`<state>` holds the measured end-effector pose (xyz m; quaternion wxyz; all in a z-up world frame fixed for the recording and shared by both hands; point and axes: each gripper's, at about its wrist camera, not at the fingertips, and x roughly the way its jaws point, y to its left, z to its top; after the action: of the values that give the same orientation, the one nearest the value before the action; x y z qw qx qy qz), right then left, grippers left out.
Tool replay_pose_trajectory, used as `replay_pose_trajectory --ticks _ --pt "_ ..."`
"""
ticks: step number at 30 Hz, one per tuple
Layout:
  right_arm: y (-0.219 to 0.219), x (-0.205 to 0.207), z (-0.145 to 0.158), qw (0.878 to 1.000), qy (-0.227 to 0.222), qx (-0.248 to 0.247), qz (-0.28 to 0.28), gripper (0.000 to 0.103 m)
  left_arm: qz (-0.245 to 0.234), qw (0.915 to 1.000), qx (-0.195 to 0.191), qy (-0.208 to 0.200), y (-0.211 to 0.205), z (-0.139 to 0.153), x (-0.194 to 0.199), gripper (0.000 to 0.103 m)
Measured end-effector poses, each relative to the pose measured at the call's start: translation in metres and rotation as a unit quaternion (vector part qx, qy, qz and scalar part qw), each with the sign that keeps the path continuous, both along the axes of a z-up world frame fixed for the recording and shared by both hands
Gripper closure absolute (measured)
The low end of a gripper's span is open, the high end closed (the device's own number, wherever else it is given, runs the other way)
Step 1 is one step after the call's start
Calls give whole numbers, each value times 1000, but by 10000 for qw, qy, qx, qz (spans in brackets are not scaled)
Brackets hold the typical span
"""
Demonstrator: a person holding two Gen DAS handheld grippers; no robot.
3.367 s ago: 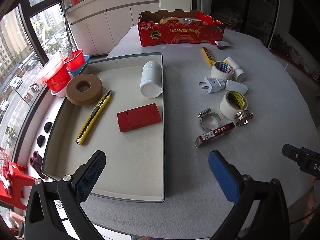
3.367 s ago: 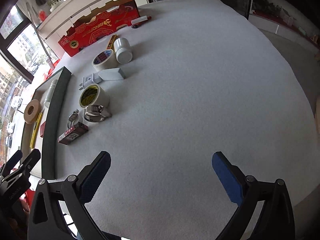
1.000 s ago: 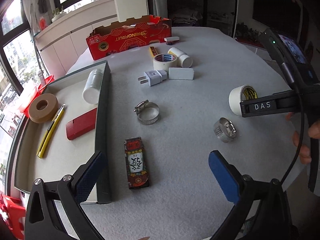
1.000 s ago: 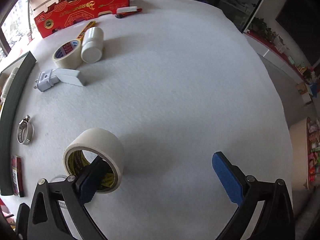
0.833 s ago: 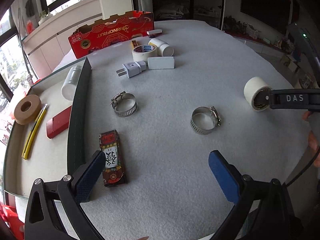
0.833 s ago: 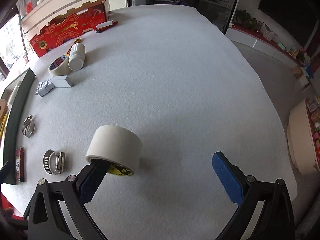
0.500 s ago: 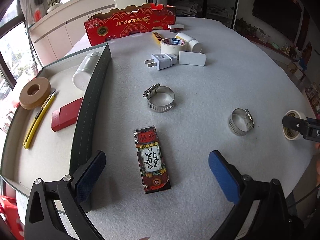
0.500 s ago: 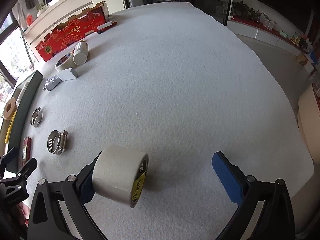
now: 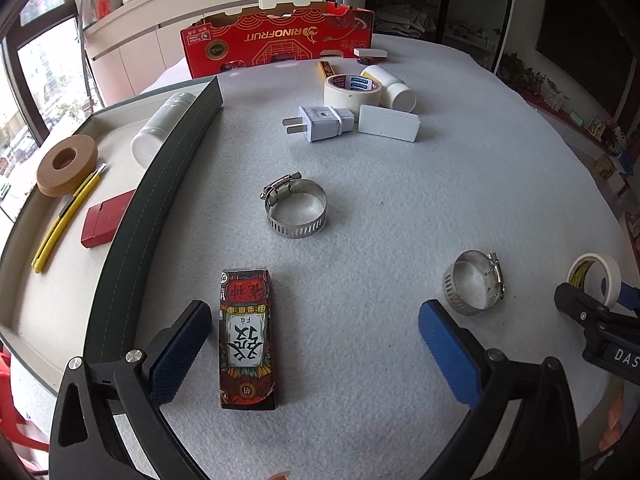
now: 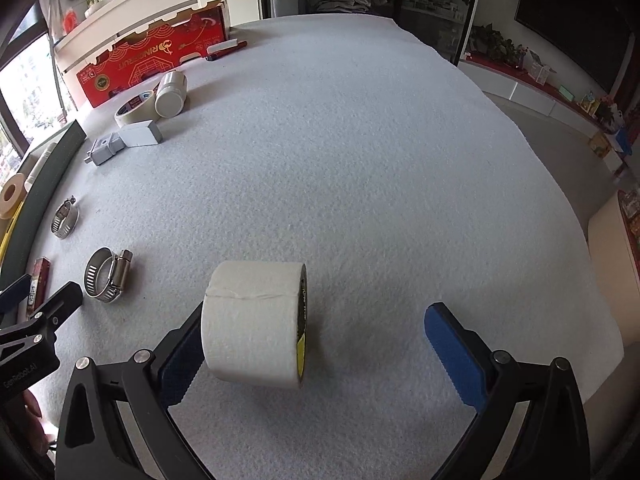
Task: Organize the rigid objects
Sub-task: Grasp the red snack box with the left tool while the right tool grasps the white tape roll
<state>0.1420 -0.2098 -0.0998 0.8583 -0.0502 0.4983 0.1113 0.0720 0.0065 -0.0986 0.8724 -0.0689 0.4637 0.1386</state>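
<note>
The white tape roll (image 10: 254,326) is hanging on the left finger of the right gripper (image 10: 316,344), whose jaws are standing wide open; the finger is passing through the roll's core, the other finger is well clear of it. The roll is sitting on edge near the near right edge of the tabletop (image 10: 380,160); yellow-and-black print is showing on its core rim, too small to read. In the left wrist view the same roll (image 9: 596,280) is showing at far right, on a black finger whose body is bearing "DAS".

The left gripper (image 9: 316,344) is also gaping wide, holding nothing, hovering over a red-and-black box (image 9: 247,340) with Chinese characters and "FG" on its label; the box is lying just beside the left fingertip. One hose clamp (image 9: 295,208) is lying beyond the box, a second hose clamp (image 9: 474,282) just beyond the right fingertip.

Toward the far edge: a white plug adapter (image 9: 320,123), a white block (image 9: 388,123), a tape roll with blue labels (image 9: 351,92) and a white bottle (image 9: 390,88) are grouped close together. Behind them a red carton (image 9: 280,42) is reading "RINOFRUIT".

Along the left edge, the tray (image 9: 160,208) is holding a brown tape ring (image 9: 66,164), a yellow knife (image 9: 66,220), a red case (image 9: 106,218) and a white cylinder (image 9: 162,128).
</note>
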Motion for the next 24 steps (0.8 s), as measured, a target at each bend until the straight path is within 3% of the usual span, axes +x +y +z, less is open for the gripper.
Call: replay_pose_trajectory --ticks 12,16,18,19,20,21,23,24 --pt "3 -2 -1 9994 -299 65 -145 0 373 9993 -4 -17 0 0 6 0" --pt "5 6 1 10000 35 -6 -49 0 385 9991 -73 145 1 1 10 1" --pt "6 6 2 9999 118 -29 6 7 392 9989 -113 227 1 2 11 3" --pt "7 5 3 9999 108 -34 54 12 363 9990 -118 244 0 3 11 9" --pt "9 2 5 9999 86 -33 117 27 315 9992 -114 240 -3 5 10 13" --pt "10 0 8 9998 57 -23 183 45 252 9994 -112 228 -5 7 10 25" --pt "13 -2 11 9996 70 -18 275 69 89 9996 -106 230 -11 11 9 52" --pt "14 -3 12 9995 98 -21 306 72 18 9996 -117 246 -13 13 9 75"
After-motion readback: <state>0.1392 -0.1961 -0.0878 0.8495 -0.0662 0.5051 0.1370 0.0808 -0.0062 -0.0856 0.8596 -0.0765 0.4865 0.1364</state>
